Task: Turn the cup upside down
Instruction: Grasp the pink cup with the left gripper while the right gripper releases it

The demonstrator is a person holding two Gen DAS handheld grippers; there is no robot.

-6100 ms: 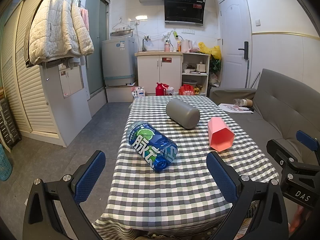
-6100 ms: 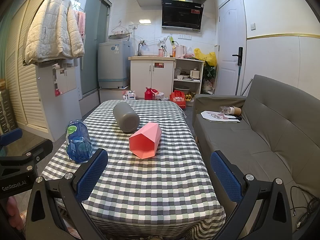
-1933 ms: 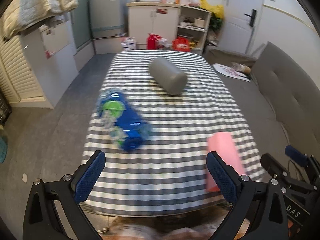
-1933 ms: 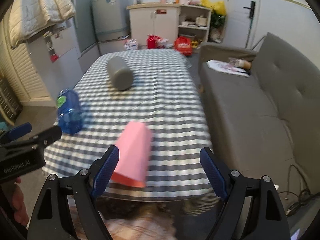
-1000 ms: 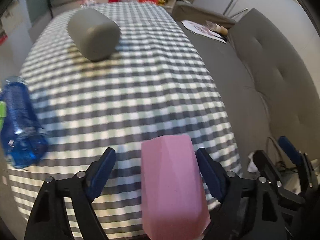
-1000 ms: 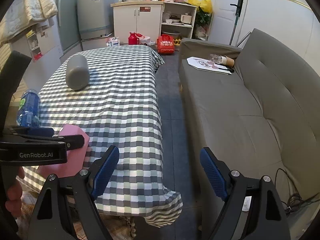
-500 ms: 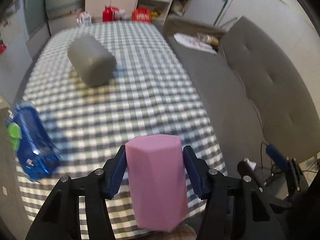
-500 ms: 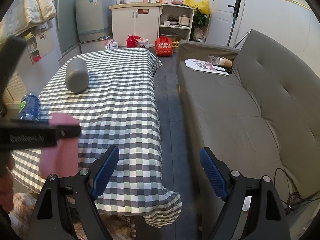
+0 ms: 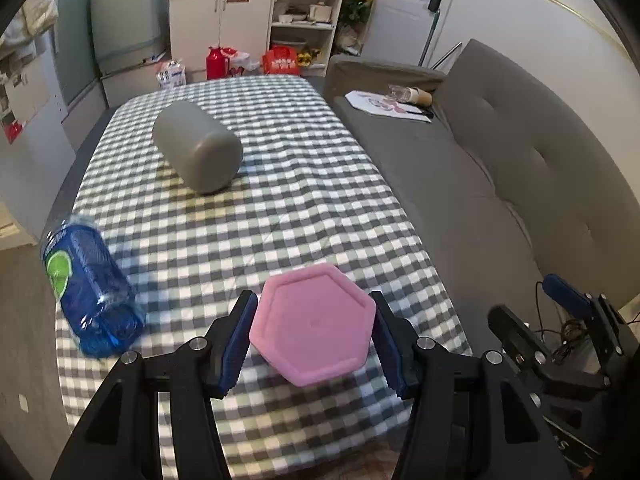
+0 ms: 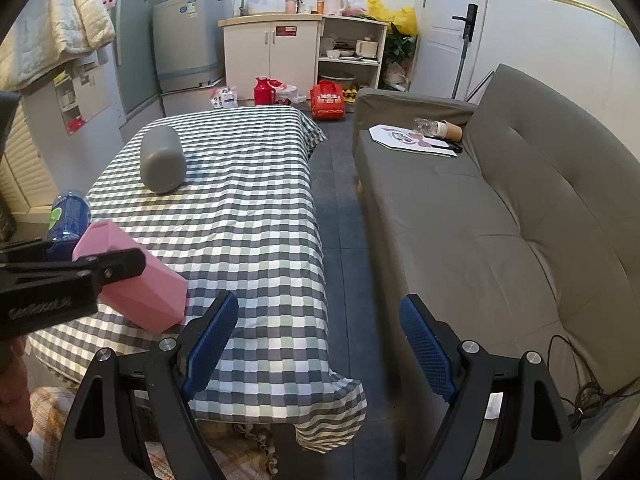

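Observation:
My left gripper (image 9: 313, 338) is shut on the pink hexagonal cup (image 9: 314, 326). The cup's flat base faces the left wrist camera, so its mouth is hidden. In the right wrist view the pink cup (image 10: 136, 280) is tilted above the near part of the checked table (image 10: 248, 200), held in the left gripper's black fingers (image 10: 108, 266). My right gripper (image 10: 318, 344) is open and empty, off the table's right edge, over the floor between table and sofa.
A grey cylinder cup (image 9: 198, 146) lies on its side at the far middle of the table. A blue bottle (image 9: 90, 286) lies near the left edge. A grey sofa (image 10: 500, 216) runs along the right. Cabinets and a washing machine stand at the back.
My left gripper closed on the pink cup, lifted it off the table and has turned it so its base now faces the camera. The right gripper let go of it earlier and drew right.

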